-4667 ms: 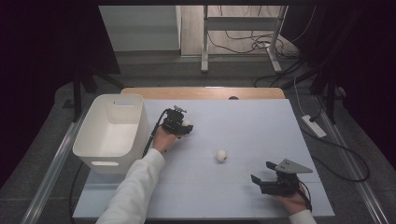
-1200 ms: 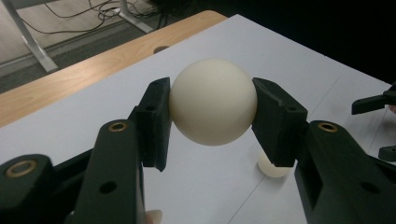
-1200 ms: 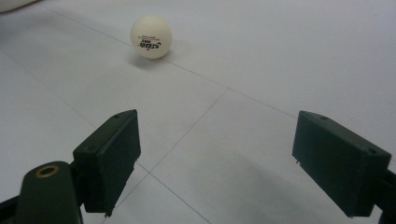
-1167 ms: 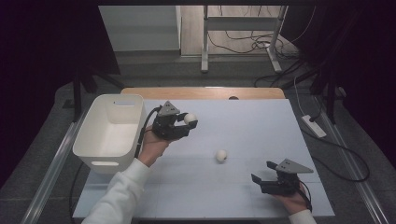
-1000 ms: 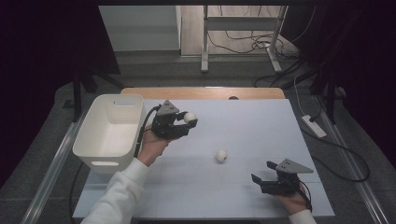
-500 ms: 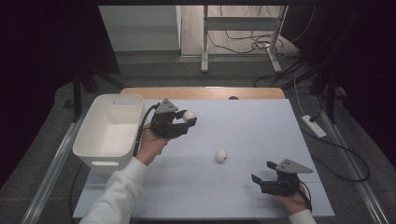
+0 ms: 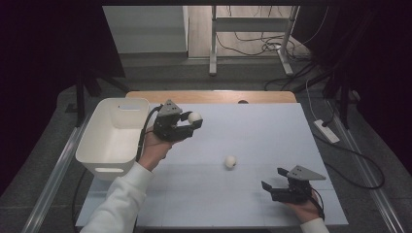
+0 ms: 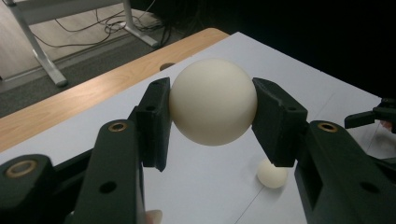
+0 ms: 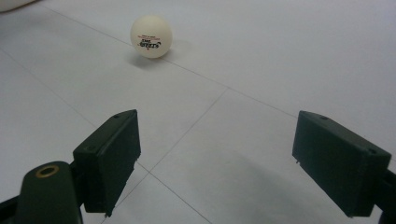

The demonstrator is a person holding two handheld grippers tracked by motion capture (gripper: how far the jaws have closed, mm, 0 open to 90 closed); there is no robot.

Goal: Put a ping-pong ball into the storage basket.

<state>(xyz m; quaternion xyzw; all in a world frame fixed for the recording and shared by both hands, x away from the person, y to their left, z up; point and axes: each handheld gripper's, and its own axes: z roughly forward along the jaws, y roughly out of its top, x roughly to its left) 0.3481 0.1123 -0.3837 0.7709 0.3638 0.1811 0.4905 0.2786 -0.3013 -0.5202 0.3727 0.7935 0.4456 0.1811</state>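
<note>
Left gripper view: left gripper (image 8: pixel 212 123) pinching white ball (image 8: pixel 213 101) between pads, lifted clear above table (image 8: pixel 322 88).

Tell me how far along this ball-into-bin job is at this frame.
Done: nothing shows inside the white plastic bin yet. In hand: the left gripper is shut on a cream table-tennis ball, lifted clear of the white table beside the bin, not over it. Left: a second cream ball with printed lettering lies on the table, and the right gripper rests open short of it.
</note>
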